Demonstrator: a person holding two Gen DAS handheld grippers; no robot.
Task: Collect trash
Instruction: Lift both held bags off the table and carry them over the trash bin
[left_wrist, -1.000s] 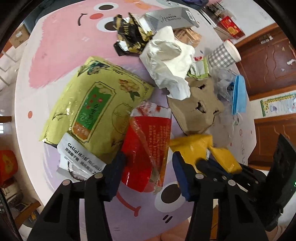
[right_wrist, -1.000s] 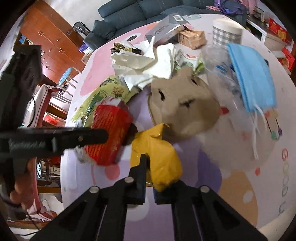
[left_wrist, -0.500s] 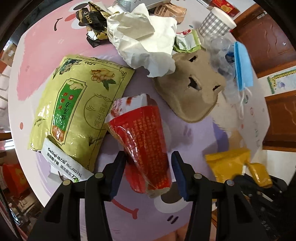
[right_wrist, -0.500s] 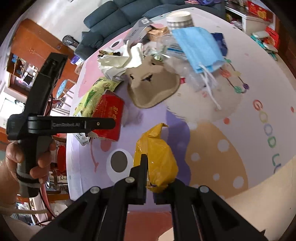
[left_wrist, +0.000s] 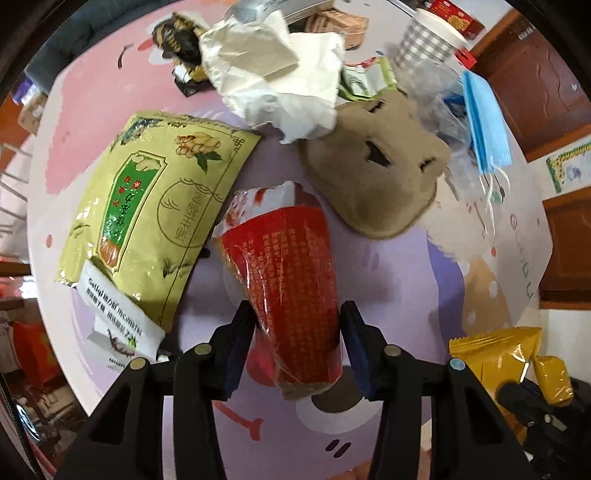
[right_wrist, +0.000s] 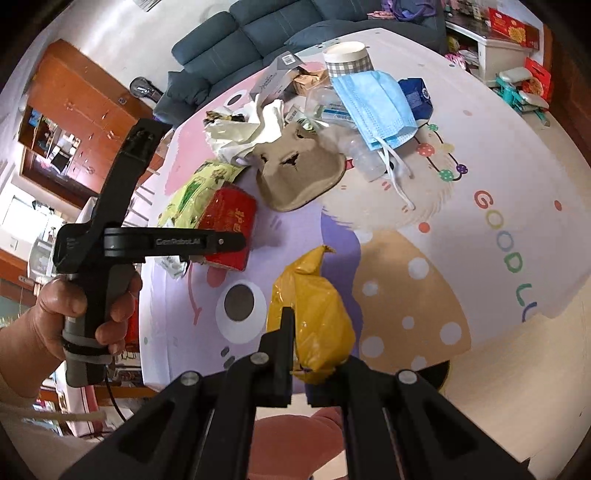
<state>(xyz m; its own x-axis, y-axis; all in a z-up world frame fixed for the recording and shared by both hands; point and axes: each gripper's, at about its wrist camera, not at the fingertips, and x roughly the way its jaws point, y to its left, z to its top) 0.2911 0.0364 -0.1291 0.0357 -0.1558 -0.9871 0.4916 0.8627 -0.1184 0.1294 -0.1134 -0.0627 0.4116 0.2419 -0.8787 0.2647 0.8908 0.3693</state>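
My left gripper (left_wrist: 295, 347) is shut on a red snack packet (left_wrist: 291, 288), its pads on both sides, lifting the packet's near end off the table; the packet also shows in the right wrist view (right_wrist: 229, 229). My right gripper (right_wrist: 299, 354) is shut on a yellow wrapper (right_wrist: 310, 314) and holds it above the table's near edge; the wrapper also shows in the left wrist view (left_wrist: 498, 354). More trash lies on the table: a green tea bag (left_wrist: 147, 214), crumpled white paper (left_wrist: 277, 77), a brown pulp tray (left_wrist: 376, 177), a blue face mask (left_wrist: 484, 122).
The round table has a pink and purple cartoon cloth (right_wrist: 480, 258). At the far side stand a checked paper cup (left_wrist: 428, 44), a crushed clear bottle (right_wrist: 354, 147), a blue carton (right_wrist: 415, 96) and small boxes (left_wrist: 332, 26). A sofa (right_wrist: 258, 33) is beyond.
My left gripper closed on the red packet and raised its near end. My right gripper pulled the yellow wrapper back toward the table's near edge, away from the pile.
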